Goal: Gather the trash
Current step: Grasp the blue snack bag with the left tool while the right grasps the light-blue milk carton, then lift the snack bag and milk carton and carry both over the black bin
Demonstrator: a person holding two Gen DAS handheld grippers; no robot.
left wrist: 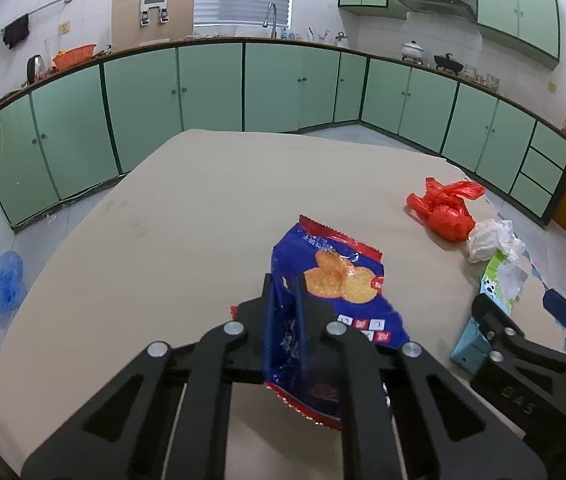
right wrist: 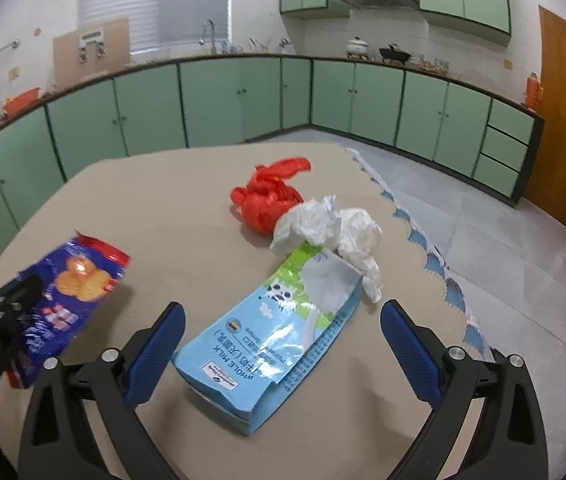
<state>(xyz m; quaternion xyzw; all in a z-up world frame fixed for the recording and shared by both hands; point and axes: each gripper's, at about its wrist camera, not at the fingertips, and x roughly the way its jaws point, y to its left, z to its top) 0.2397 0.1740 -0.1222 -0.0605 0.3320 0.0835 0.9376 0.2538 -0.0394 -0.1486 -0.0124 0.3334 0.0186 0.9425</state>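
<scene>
Left gripper point(left wrist: 285, 280) pinches one crinkly blue cracker bag point(left wrist: 335, 276); right gripper point(right wrist: 283, 320) gapes over one flattened milk carton point(right wrist: 275, 328), plus one red bag point(right wrist: 269, 196), one white bag point(right wrist: 331, 232).

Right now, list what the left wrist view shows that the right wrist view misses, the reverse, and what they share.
Left wrist only: a blue bag on the floor, and the left gripper from behind, shut on the blue cracker bag.
Right wrist only: the milk carton's whole printed face, between the open right gripper's fingers.
Both: cracker bag, carton, red plastic bag, white crumpled bag, table.
</scene>
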